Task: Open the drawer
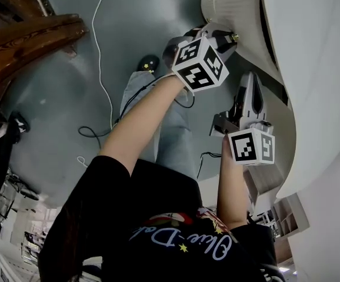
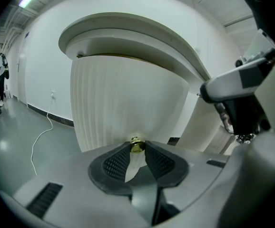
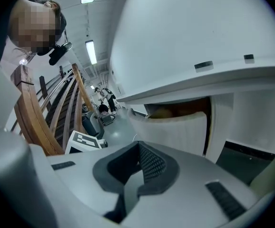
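Grip check: left grey two-jaw gripper [image 2: 137, 148] is clamping the small round brass knob [image 2: 137, 144] by the pad tips only, on the white ribbed curved drawer [image 2: 123, 103], which is apparently sitting partly out under the white rounded countertop [image 2: 128, 32]. Right gripper [image 3: 138, 148] is idling beside it, jaws together, empty. Risk: off-axis pulling is likely popping the knob free. Count: one drawer, one knob, two grippers.

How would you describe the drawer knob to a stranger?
Find the big white curved counter; under its top is a ribbed white drawer front. On it sits a small brass knob, the only shiny gold thing there, pinched by the left gripper.
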Demonstrator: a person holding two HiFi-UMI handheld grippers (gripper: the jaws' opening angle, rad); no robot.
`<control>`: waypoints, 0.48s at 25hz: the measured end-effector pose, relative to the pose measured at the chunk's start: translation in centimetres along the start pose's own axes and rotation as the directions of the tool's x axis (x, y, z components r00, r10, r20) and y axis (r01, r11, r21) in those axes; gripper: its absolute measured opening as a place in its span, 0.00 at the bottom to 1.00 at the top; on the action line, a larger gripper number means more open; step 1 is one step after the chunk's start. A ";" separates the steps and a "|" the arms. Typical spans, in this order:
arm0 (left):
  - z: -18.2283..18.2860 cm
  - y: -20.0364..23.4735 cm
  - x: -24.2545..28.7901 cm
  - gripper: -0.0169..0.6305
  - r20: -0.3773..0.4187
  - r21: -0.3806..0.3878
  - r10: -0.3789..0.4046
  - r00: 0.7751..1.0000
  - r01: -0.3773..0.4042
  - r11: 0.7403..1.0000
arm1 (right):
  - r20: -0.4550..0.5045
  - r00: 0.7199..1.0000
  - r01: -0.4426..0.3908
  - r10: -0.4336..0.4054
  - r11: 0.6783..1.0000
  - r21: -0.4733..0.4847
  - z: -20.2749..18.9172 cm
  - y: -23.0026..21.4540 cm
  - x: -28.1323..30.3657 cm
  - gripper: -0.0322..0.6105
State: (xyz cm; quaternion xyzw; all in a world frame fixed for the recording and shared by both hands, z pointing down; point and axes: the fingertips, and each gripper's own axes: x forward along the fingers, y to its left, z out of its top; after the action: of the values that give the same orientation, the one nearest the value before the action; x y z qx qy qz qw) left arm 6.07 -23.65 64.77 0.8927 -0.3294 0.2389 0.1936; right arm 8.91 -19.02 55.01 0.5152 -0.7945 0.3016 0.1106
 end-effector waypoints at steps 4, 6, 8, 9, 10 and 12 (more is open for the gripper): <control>-0.3 -0.7 -0.8 0.18 -0.008 0.024 -0.031 0.999 0.031 0.999 | 0.027 0.999 0.040 -0.040 0.999 0.022 0.2 0.5 -0.9 0.05; -0.6 -0.8 -1.2 0.18 -0.011 0.032 -0.042 0.999 0.042 0.999 | 0.041 0.997 0.058 -0.060 0.998 0.031 0.2 1.0 -1.1 0.05; -0.8 -0.9 -1.6 0.18 -0.021 0.038 -0.056 0.998 0.056 0.998 | 0.054 0.995 0.079 -0.082 0.996 0.049 0.3 1.4 -1.4 0.05; -0.9 -1.0 -1.8 0.18 -0.028 0.040 -0.063 0.998 0.065 0.997 | 0.060 0.994 0.091 -0.095 0.994 0.061 0.4 1.5 -1.6 0.05; -1.0 -1.0 -1.9 0.18 -0.034 0.043 -0.071 0.997 0.073 0.996 | 0.067 0.992 0.104 -0.109 0.992 0.073 0.5 1.5 -1.8 0.05; -1.3 -1.1 -2.2 0.18 -0.044 0.050 -0.088 0.995 0.090 0.995 | 0.080 0.988 0.126 -0.133 0.987 0.095 0.6 1.8 -2.1 0.05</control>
State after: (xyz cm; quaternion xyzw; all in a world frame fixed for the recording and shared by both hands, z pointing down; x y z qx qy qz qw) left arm 4.98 -21.10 64.38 0.9059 -0.2791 0.2572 0.1877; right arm 8.35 -17.26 52.89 0.5828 -0.7490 0.3068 0.0723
